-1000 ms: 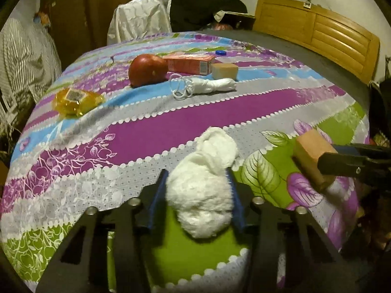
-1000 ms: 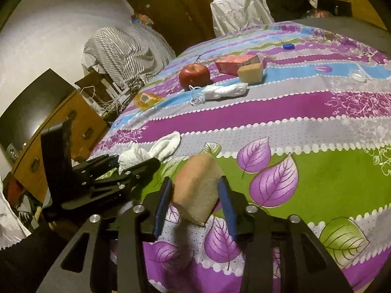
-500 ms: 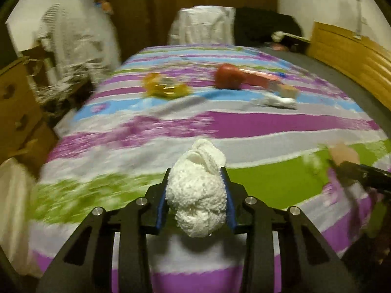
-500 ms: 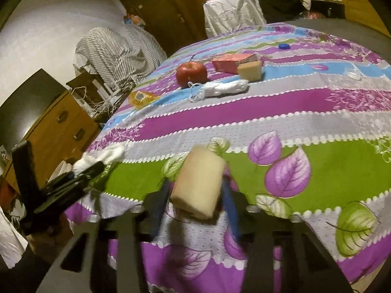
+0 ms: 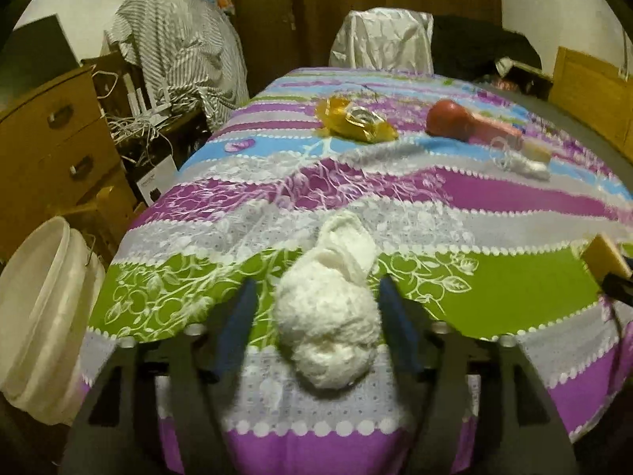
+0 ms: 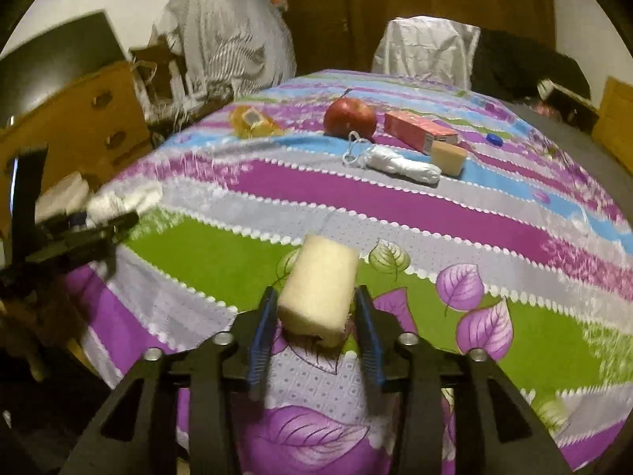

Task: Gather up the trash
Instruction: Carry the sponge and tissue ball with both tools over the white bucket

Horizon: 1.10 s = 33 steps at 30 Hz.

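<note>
L tool [image 5: 316, 328] opening, pads clear of white wad [image 5: 328, 320] between them, near bed [image 5: 514, 289] edge w/ bucket [image 5: 43, 316] just left. R tool [image 6: 314, 326] opening round sponge [image 6: 320, 289], grip loosening.

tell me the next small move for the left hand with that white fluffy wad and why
Probably carry the left gripper sideways to the white bucket before letting go. Its fingers are opening and already stand clear of the white wad, which hangs over the bedspread, not the bucket beside the bed, so released here it likely lands back on the bed.
</note>
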Tool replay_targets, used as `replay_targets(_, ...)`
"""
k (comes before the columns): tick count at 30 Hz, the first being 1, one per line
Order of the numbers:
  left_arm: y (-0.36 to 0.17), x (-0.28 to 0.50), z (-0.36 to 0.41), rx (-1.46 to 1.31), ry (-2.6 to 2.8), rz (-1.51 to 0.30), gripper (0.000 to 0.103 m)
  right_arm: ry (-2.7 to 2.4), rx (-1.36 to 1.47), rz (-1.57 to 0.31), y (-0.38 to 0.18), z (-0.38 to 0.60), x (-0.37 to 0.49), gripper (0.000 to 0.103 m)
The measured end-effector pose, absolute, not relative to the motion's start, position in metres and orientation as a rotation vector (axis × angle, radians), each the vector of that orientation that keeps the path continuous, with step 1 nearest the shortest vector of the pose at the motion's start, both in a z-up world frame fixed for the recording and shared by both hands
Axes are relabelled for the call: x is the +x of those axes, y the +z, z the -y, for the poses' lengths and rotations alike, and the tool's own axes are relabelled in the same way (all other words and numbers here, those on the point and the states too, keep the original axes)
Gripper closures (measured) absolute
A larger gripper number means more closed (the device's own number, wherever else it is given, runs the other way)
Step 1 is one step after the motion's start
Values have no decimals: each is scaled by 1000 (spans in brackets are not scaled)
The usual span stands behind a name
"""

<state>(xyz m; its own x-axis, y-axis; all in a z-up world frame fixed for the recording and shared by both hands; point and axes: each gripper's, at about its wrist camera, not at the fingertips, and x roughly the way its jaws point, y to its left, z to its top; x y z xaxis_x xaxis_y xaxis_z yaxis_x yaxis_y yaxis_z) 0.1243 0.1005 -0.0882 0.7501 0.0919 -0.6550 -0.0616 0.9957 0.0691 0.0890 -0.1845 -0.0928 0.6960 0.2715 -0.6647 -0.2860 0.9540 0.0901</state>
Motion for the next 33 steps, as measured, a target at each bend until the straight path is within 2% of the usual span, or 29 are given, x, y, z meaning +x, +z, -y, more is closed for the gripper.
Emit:
replay_targets(2, -85, 120, -106, 15, 79, -703, 38, 303, 19, -725, -90, 192, 86, 46)
replay_targets(7, -90, 125, -109, 13, 67, -716, 37, 328, 122, -761, -96, 200, 89, 46)
replay_targets(9, -95, 126, -103, 59, 64, -725, 38, 321, 152, -780, -102, 201, 92, 51)
replay_targets(10, -97, 126, -100, 78, 63, -720, 43, 315, 157, -779, -103, 201, 92, 63)
replay_targets(11, -97, 125, -99, 82, 58, -717, 54, 321, 170, -780, -103, 202, 93, 70)
replay_targets(12, -97, 124, -99, 80, 53, -717, 63, 335, 190, -783, -104, 203, 94, 70)
replay_targets(13, -97, 125, -98, 77, 54, -719, 66, 335, 205, -779, -103, 204, 94, 71)
replay_targets(25, -67, 117, -107, 33, 240, -746, 68, 376, 165, -754, -84, 181, 86, 72)
replay_targets(33, -40, 98, -144, -22, 360, -733, 68, 494, 88, -719, -57, 122, 86, 72)
